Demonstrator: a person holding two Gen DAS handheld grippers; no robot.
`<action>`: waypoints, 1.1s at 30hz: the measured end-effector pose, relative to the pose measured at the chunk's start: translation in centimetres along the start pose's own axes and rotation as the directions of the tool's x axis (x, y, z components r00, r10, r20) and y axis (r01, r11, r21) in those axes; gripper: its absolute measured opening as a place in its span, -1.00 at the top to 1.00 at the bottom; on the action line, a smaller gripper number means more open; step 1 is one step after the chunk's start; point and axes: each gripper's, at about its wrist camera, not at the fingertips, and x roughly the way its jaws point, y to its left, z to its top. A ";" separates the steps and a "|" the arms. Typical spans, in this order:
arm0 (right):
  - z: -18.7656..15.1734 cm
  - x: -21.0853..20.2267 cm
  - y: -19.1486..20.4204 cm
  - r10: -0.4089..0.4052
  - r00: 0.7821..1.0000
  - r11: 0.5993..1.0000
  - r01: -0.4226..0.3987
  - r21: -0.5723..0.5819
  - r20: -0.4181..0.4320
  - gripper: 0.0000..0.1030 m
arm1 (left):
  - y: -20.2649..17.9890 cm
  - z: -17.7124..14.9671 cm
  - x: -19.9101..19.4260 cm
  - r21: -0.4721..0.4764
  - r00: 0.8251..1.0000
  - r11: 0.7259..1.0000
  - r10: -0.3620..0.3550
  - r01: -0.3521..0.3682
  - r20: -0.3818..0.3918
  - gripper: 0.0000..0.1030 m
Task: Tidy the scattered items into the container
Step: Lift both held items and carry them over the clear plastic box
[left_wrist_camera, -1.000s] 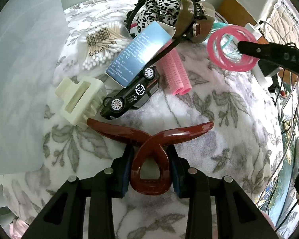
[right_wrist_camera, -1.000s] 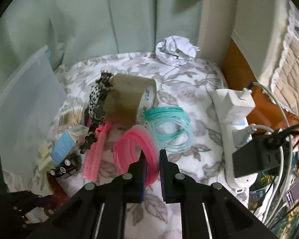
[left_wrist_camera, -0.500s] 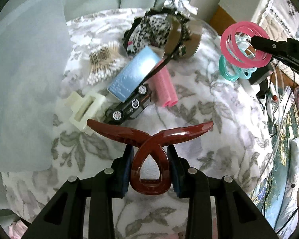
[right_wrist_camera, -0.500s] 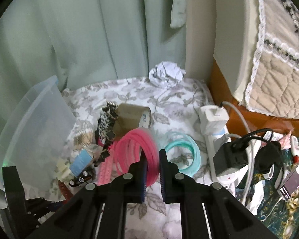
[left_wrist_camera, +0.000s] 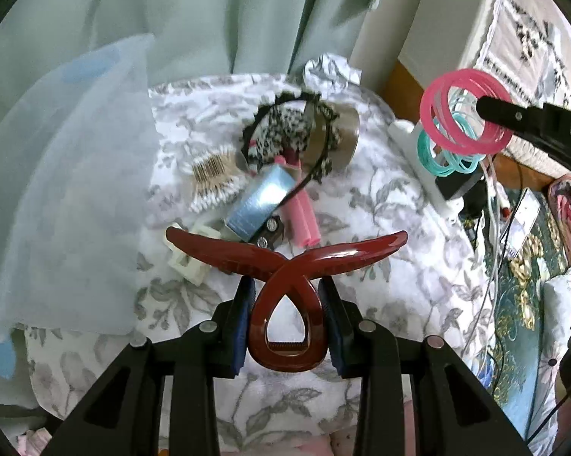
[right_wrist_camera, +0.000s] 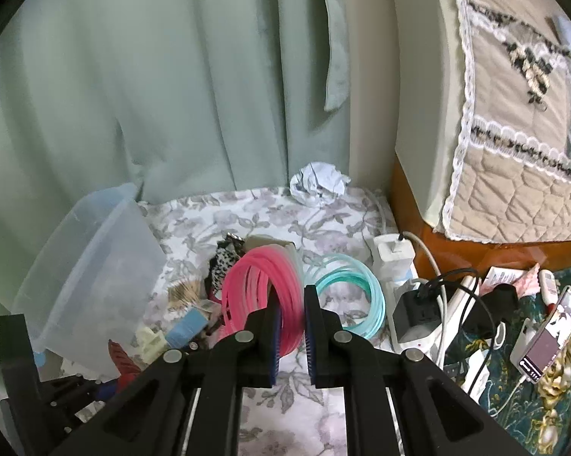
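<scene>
The dark red hair claw (left_wrist_camera: 285, 266) sits clamped in the left gripper (left_wrist_camera: 285, 323), lifted just right of the clear container (left_wrist_camera: 65, 205). The right gripper (right_wrist_camera: 290, 326) pinches the pink rings (right_wrist_camera: 262, 296), farther right. Carrying step; next, I judge, both must travel over the container's rim and release.

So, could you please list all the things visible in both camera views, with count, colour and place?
hair claw clip: one, dark red, held in left gripper.
pink rings: one bundle, pink, held in right gripper.
teal rings: one bundle, teal, on floral cloth.
container: one, clear plastic, left side of the cloth.
small claw clip: one, cream, beside the container.
box: one, blue, mid-cloth.
hair rollers: pink, count unclear, beside the box.
tape roll: one, brown, far side of the pile.
crumpled paper: one, white, by the curtain.
left gripper: black, shut on clip.
right gripper: black, shut on pink rings.
</scene>
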 end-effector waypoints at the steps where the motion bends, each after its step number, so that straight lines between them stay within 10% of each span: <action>1: 0.1 -0.4 0.1 0.003 1.000 1.000 -0.003 0.003 0.009 0.77 | 0.1 0.2 -0.6 -0.004 1.000 1.000 -0.001 0.001 0.013 0.31; 33: 5.5 -12.5 8.9 0.152 0.937 0.987 -0.127 -0.099 0.314 0.77 | 3.6 4.9 -14.7 -0.071 0.926 0.997 0.037 -0.011 0.376 0.31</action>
